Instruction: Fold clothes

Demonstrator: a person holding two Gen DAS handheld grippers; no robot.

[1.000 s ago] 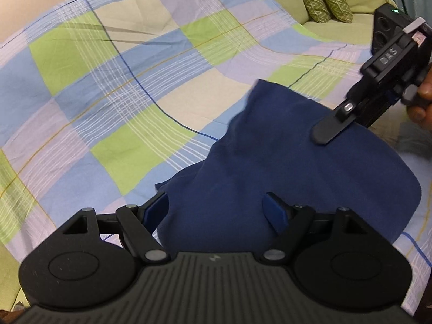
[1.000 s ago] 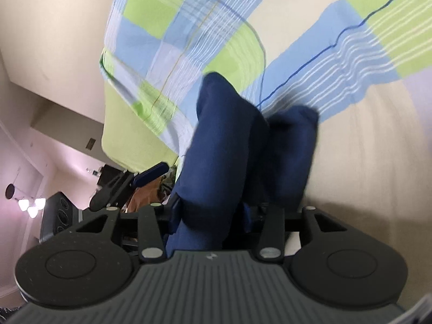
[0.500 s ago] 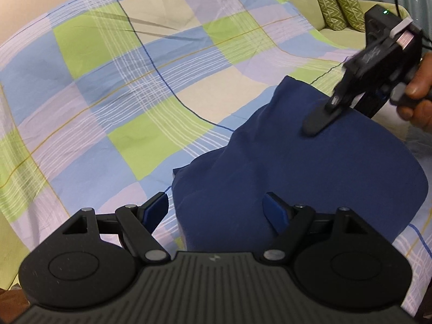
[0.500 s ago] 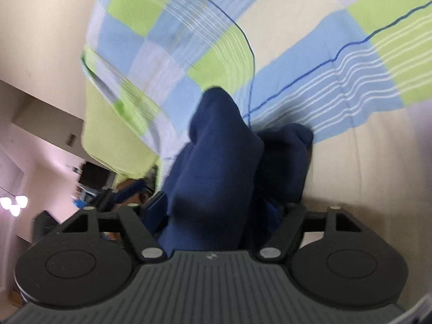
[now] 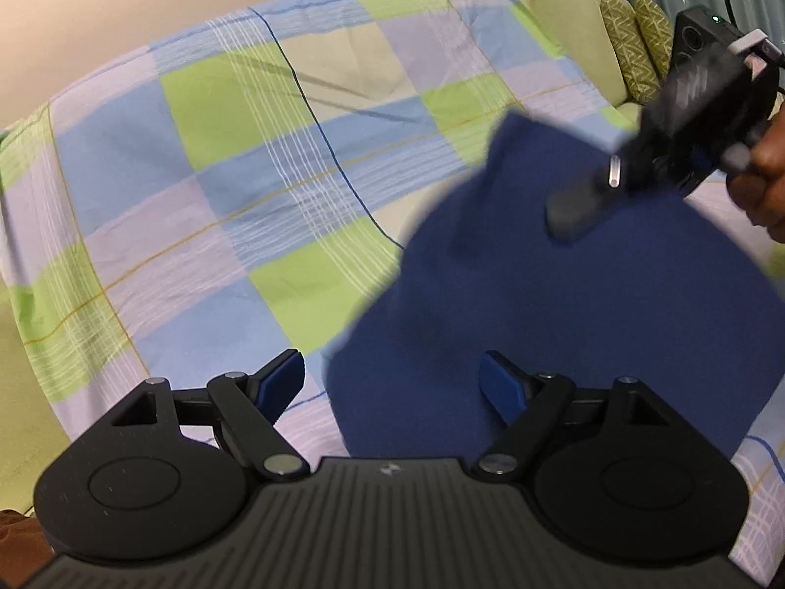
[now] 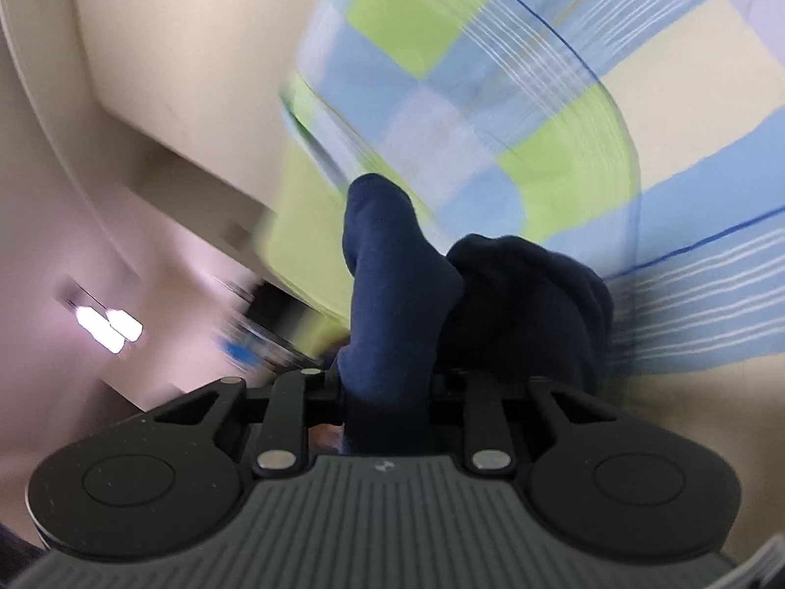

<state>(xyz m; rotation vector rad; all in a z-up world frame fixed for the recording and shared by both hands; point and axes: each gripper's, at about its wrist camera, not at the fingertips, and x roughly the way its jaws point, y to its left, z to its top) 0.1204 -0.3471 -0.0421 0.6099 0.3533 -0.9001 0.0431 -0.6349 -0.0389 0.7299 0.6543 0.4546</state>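
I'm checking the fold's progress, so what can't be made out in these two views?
- Right hand-held gripper pads: right wrist view, buried in the navy garment.
- Garment type: both views, bunched and cut off by gripper bodies.
- Room behind the checked sheet: right wrist view, motion-blurred.

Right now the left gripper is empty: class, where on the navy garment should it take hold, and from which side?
Probably the near left edge of the navy garment, approached from the checked bedsheet side. That edge lies free on the sheet just beside the open left gripper, while the right gripper, whose jaws have just been closing, already pinches the far side.
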